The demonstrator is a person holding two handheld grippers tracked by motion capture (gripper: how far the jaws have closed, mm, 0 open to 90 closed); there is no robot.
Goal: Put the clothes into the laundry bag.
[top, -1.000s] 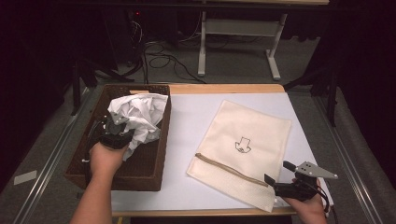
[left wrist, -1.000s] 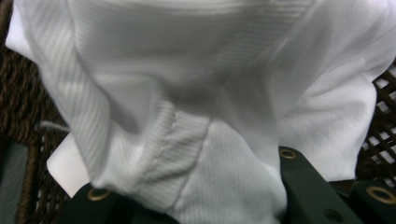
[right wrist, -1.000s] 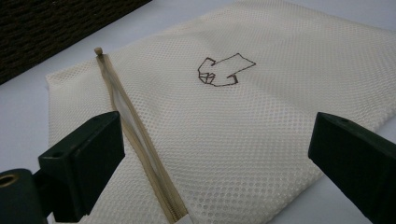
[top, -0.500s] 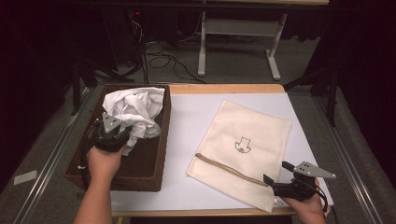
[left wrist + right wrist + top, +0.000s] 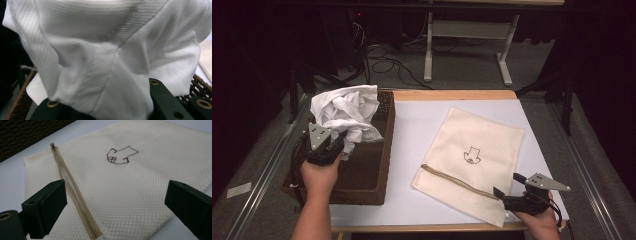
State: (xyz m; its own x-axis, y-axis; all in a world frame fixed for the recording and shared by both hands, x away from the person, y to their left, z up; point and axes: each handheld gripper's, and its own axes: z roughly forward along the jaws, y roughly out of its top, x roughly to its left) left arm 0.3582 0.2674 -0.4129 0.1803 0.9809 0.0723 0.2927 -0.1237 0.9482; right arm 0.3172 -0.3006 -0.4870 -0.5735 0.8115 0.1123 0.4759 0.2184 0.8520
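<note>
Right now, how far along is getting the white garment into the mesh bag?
Early. Done: left gripper is shut on the white garment, bunched over the wicker basket. In hand: right gripper open at the mesh bag by its zipper. Left: carrying the garment over and putting it inside.

The white garment (image 5: 107,55) hides the left gripper's (image 5: 102,110) fingers and runs past the frame's edges.
</note>
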